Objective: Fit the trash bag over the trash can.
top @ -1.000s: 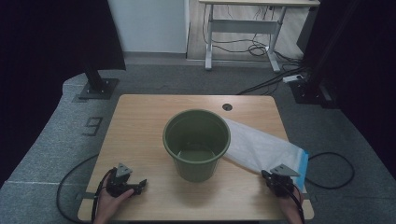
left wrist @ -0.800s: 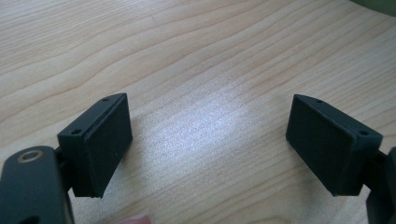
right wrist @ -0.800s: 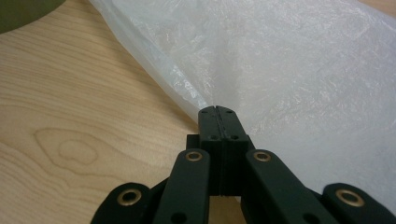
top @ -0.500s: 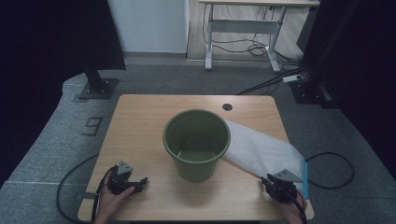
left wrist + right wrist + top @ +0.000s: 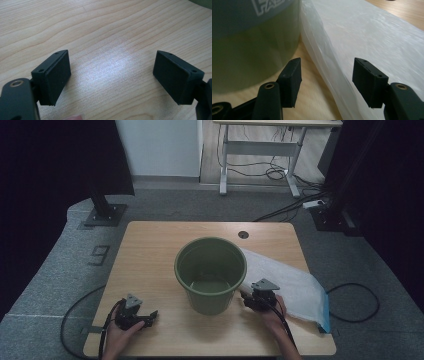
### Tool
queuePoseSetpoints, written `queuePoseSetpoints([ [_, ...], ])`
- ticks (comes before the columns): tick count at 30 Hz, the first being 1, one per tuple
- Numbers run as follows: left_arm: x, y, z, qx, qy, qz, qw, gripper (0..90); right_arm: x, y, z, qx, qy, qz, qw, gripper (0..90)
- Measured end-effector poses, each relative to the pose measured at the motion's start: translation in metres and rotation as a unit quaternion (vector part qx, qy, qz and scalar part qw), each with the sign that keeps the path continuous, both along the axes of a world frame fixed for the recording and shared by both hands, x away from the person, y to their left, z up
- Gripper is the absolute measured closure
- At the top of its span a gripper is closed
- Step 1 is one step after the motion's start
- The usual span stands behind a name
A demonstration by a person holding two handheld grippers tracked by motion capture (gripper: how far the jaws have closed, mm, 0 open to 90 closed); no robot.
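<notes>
Bucket, green and open-topped, stands upright near the middle of the worktop, between the two grippers and a little beyond them. Nearest the person, the left gripper lies low over bare wood, held in the left hand; in the left gripper view its fingers stand wide apart with nothing but wood grain between them, and a sliver of the green bucket shows at the far upper right corner. The right gripper, held in the right hand, sits just beside the bucket's base. In the right gripper view its fingers are also spread apart: the bucket wall, with pale lettering on it, rises just past the left finger, and the edge of a white plastic bag runs through the gap between them, touching neither. That bag lies flat, reaching from behind the bucket out past the right finger toward the worktop's edge. Beyond the worktop, cables trail across grey floor under a desk frame.
</notes>
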State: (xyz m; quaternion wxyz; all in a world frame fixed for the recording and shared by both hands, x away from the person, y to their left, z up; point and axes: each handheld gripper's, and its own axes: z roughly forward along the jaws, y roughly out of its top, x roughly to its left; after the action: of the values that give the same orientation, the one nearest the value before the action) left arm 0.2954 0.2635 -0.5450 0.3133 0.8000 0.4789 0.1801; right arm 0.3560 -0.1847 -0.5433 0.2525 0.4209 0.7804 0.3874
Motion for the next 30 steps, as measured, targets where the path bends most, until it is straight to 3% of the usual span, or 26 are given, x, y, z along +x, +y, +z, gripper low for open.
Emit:
queuePoseSetpoints([
  [7,-0.001,0.0,0.0,-0.001,0.0,0.002,1.0,14.4,0.012,0.011,-0.005,-0.004,0.014,0.008,0.9999,40.2],
  [10,-0.001,0.0,0.0,0.0,0.001,0.002,1.0,14.4,0.015,0.013,-0.006,-0.002,0.012,0.009,0.9999,42.6],
  [11,-0.001,0.0,0.0,-0.001,0.0,0.002,1.0,14.4,0.019,0.015,-0.008,0.0,0.024,0.016,0.9996,46.1],
  [16,-0.001,0.0,0.0,0.0,0.0,0.002,1.0,14.4,0.026,0.018,-0.008,0.007,0.034,0.017,0.9992,50.4],
  [19,-0.001,0.0,0.0,-0.001,0.0,0.002,1.0,14.4,0.028,0.022,-0.009,-0.003,0.04,0.016,0.9991,57.8],
  [23,-0.001,0.0,0.0,-0.001,0.0,0.002,1.0,14.4,0.03,0.021,-0.008,0.01,0.049,0.011,0.9987,79.2],
  [24,-0.001,0.0,0.0,-0.001,0.0,0.002,1.0,14.4,0.03,0.021,-0.008,0.01,0.049,0.011,0.9987,79.2],
  [25,-0.001,0.0,0.0,-0.001,0.0,0.002,1.0,14.4,0.031,0.018,-0.008,0.011,0.052,0.006,0.9986,88.0],
  [27,-0.001,0.0,0.0,-0.001,0.0,0.002,1.0,14.4,0.031,0.012,-0.004,0.028,0.046,0.001,0.9985,88.7],
  [30,-0.001,0.0,0.0,-0.001,0.0,0.002,1.0,14.4,0.028,-0.001,0.011,0.075,0.024,-0.013,0.9968,88.8],
])
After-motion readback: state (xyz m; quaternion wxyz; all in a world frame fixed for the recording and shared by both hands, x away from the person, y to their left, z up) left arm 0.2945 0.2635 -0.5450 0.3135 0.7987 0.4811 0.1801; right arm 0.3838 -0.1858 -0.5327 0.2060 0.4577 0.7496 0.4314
